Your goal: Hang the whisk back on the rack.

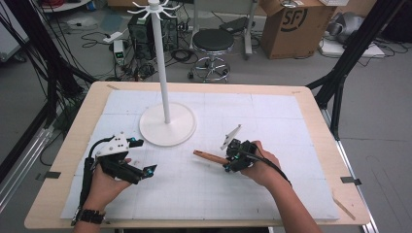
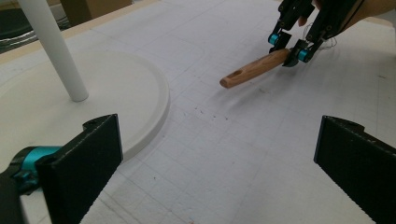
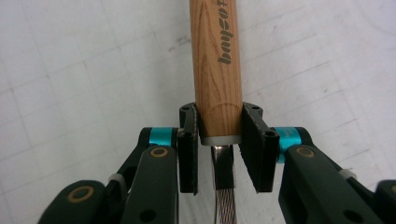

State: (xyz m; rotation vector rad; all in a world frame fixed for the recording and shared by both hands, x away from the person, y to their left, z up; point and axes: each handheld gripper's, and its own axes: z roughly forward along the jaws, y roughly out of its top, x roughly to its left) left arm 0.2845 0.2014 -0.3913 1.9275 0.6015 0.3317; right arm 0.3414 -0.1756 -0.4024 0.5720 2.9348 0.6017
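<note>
"SF" on cardboard box (image 1: 296, 26); partly legible "buyeo" on wooden handle (image 3: 217, 60)

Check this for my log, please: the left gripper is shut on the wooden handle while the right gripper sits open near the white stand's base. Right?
Sides swapped. The right gripper is shut on the wooden handle, as the right gripper view shows; the left gripper sits open near the white stand's base, as the left gripper view shows.

- A grey floor (image 1: 379, 121) is lying around the wooden table (image 1: 77, 126).
- A black round stool (image 1: 213, 41) is standing behind the table.
- A cardboard box (image 1: 291, 29) is sitting at the right of the stool.
- Cables (image 1: 97, 39) and a power strip (image 1: 112, 37) are lying on the floor.
- Black frame bars (image 1: 357, 43) are leaning at both sides.
</note>
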